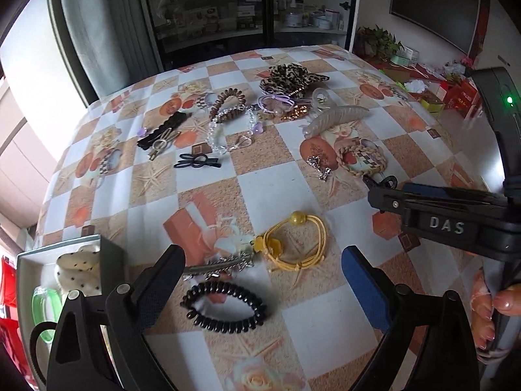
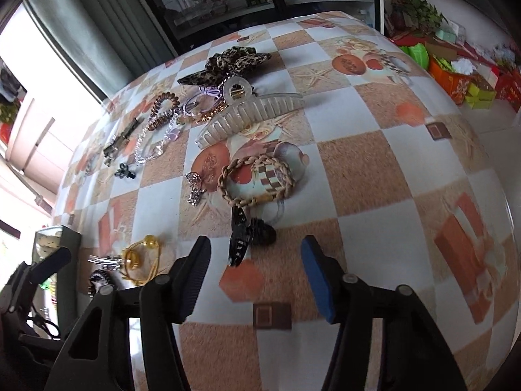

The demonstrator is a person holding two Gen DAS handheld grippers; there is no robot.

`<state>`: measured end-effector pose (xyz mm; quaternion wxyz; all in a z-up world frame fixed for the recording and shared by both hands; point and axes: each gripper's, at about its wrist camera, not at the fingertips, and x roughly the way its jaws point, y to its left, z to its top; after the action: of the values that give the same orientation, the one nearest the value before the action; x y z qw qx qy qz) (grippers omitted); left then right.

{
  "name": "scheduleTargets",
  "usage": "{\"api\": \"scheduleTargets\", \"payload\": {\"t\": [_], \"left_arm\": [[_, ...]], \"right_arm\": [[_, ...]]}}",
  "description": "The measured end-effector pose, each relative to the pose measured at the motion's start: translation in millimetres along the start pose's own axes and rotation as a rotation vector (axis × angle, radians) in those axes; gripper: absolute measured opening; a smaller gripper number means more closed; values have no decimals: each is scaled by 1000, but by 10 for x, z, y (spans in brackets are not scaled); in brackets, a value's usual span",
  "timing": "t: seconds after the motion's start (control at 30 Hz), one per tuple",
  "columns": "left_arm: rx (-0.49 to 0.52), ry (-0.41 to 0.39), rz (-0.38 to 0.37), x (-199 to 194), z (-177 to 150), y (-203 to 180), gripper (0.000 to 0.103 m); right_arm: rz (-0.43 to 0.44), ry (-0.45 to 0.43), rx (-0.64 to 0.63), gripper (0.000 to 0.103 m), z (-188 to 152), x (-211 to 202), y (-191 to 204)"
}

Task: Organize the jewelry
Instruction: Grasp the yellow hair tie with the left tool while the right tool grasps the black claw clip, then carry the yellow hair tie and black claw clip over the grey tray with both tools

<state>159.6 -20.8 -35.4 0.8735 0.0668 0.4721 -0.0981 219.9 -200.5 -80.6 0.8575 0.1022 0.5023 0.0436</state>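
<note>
My left gripper [image 1: 262, 265] is open low over the table, with a black spiral hair tie [image 1: 224, 306] between its fingers and a yellow cord hair tie with a bead [image 1: 294, 244] and a silver clip [image 1: 221, 265] just ahead. My right gripper [image 2: 255, 260] is open and empty, just short of a black hair clip [image 2: 242, 236]. Beyond that lie a braided tan bracelet [image 2: 257, 179], a beige claw clip [image 2: 247, 114], a rhinestone piece [image 2: 195, 189] and a leopard scrunchie [image 2: 224, 63]. The right gripper also shows in the left wrist view [image 1: 377, 195], seen side-on.
An open box [image 1: 65, 280] at the table's left edge holds a dotted white piece and a green bangle. Further back lie a crystal bracelet [image 1: 216, 133], black clips [image 1: 195, 161] and a brown spiral tie [image 1: 228, 104]. A glass cabinet stands behind; boxes sit at right.
</note>
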Motion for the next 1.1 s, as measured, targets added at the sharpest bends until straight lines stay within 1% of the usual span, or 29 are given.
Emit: {"api": "scheduleTargets", "payload": {"t": [0.13, 0.17, 0.2, 0.23, 0.3, 0.43, 0.53, 0.7, 0.77, 0.8, 0.87, 0.93, 0.97, 1.0, 1.03, 1.1], "left_arm": [[29, -2, 4, 84, 32, -67, 99], [31, -1, 4, 107, 42, -76, 97], [32, 2, 3, 136, 51, -86, 93], [33, 11, 3, 170, 62, -89, 84], [30, 24, 3, 223, 73, -99, 84], [45, 30, 8, 304, 69, -148, 84], [67, 37, 20, 368, 62, -191, 76], [82, 32, 31, 406, 64, -227, 75], [106, 21, 35, 391, 57, -269, 64], [113, 20, 35, 385, 55, -284, 61], [130, 17, 26, 374, 50, -325, 42], [140, 20, 23, 366, 52, -353, 32], [142, 23, 17, 364, 54, -363, 17], [142, 30, 6, 366, 56, -368, 8], [138, 35, 4, 364, 55, -366, 6], [125, 28, -5, 331, 55, -352, 6]], "right_arm": [[-36, -7, -41, 49, 27, 23, 46], [-53, -8, -58, 47, 26, 27, 62], [-66, -9, -72, 43, 30, 32, 69], [-81, -10, -86, 37, 28, 33, 76], [-113, -17, -111, 28, 14, 31, 77], [-111, -26, -112, 26, -6, 5, 28], [-108, -34, -109, 24, -20, -7, -3], [-96, -39, -98, 24, -31, -14, -25], [-95, -43, -97, 24, -37, -17, -26], [-94, -44, -96, 24, -38, -18, -26], [-94, -45, -93, 24, -45, -22, -30], [-91, -46, -91, 24, -55, -32, -35], [-89, -46, -88, 24, -67, -42, -43], [-87, -46, -85, 23, -77, -50, -50], [-86, -47, -81, 23, -90, -63, -60], [-80, -49, -68, 23, -112, -89, -92]]}}
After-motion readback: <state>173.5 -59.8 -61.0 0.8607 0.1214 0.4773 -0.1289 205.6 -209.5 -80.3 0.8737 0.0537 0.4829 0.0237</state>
